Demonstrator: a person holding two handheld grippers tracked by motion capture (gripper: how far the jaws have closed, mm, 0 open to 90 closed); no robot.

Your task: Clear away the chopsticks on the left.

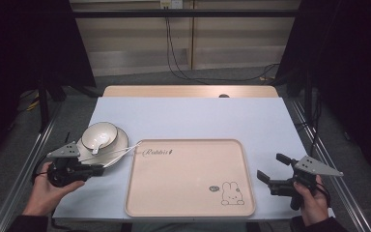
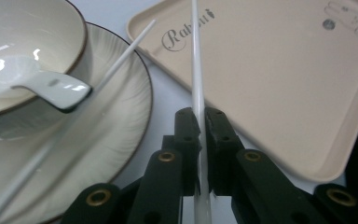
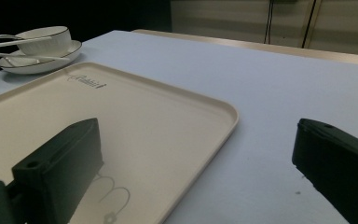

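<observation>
My left gripper [image 2: 200, 123] is shut on a thin white chopstick [image 2: 196, 70], which points from the jaws toward the beige tray [image 2: 270, 79]. A second white chopstick [image 2: 116, 65] lies slanted across the cream plate [image 2: 116, 126]. On that plate stands a cream bowl [image 2: 28, 37] with a white spoon [image 2: 51, 86] in it. In the high view the left gripper [image 1: 99, 169] is just in front of the plate [image 1: 118, 145] and bowl [image 1: 99, 135], left of the tray [image 1: 188, 179]. My right gripper [image 1: 273, 166] is open and empty, right of the tray.
The tray [image 3: 144, 107] has a rabbit drawing [image 1: 232, 193] at its near right corner and script lettering [image 1: 157, 152] at its far left. A pale blue mat [image 1: 198, 116] covers the table. Metal rails [image 1: 29, 159] run along both table sides. The bowl [image 3: 44, 37] is far off in the right gripper view.
</observation>
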